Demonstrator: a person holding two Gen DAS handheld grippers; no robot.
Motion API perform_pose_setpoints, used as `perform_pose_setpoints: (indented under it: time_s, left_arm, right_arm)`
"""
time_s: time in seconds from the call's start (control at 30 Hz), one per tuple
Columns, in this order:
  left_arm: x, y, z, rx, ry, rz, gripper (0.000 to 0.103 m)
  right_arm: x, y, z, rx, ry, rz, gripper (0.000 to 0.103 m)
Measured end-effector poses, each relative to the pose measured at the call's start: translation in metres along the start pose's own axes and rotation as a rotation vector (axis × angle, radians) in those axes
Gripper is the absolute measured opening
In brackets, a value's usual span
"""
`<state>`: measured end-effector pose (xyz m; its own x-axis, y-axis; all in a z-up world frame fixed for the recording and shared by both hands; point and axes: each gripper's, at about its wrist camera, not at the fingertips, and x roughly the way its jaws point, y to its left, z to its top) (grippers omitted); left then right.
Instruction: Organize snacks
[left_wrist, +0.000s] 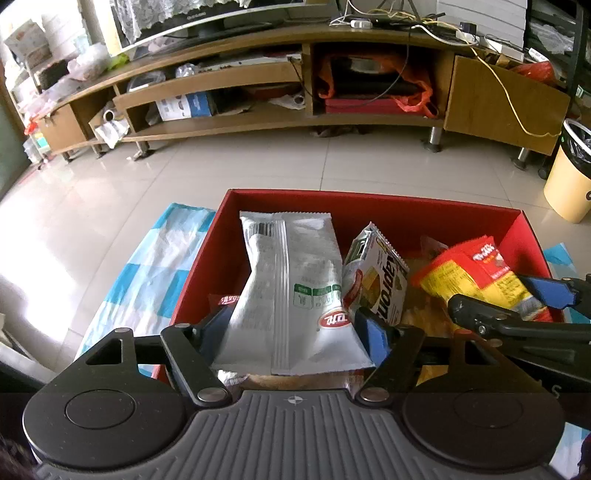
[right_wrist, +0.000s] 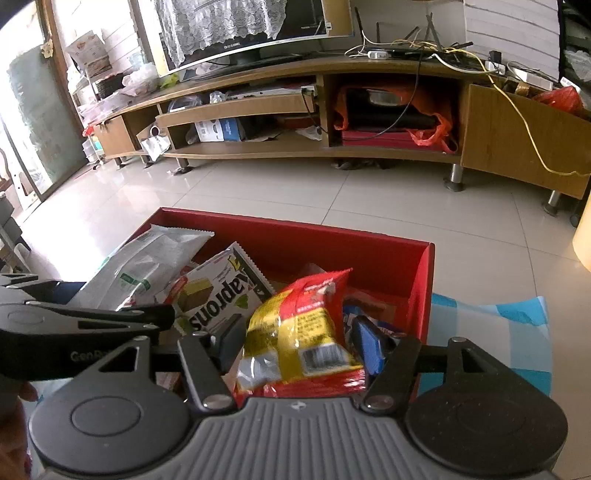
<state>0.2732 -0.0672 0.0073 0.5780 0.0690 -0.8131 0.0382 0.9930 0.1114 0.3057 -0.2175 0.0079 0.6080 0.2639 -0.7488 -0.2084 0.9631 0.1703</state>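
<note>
A white snack packet (right_wrist: 218, 295) printed "Kaprons" in bold black letters is leaning upright inside the red cardboard box (left_wrist: 369, 210), between two other packs. On its left, a tall silver foil pouch (left_wrist: 291, 291) with green label squares and a red oval logo is lying between the left gripper's (left_wrist: 299, 332) blue pads, which are standing apart just beside its edges, not squeezing. On its right, a red-and-yellow crinkled bag (right_wrist: 299, 332) showing a barcode is sitting between the right gripper's (right_wrist: 299, 343) parted fingers; whether they are touching it is unclear. The left view alone is showing a cream waste bin (left_wrist: 569, 177); the right view, the "GenRo…" lettering on the other gripper. The box is resting on a blue-and-white checked cloth (right_wrist: 491, 325).
</note>
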Motion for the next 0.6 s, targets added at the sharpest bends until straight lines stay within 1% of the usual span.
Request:
perform_pose_setpoints:
  time_s: [0.17,0.4,0.6]
  left_arm:
    - [-0.002,0.001,-0.004,0.005,0.011,0.009,0.086]
    - [-0.011,0.008,-0.01,-0.004,0.01,0.023,0.089]
    - [-0.018,0.014,-0.018,-0.023,0.021,0.029,0.091]
  right_arm:
    - [-0.005,0.0,-0.004,-0.007,0.004,0.003,0.064]
    - [-0.014,0.0,-0.005,-0.003,-0.012,0.01,0.065]
    - [-0.017,0.002,-0.009,-0.006,-0.006,0.013,0.068]
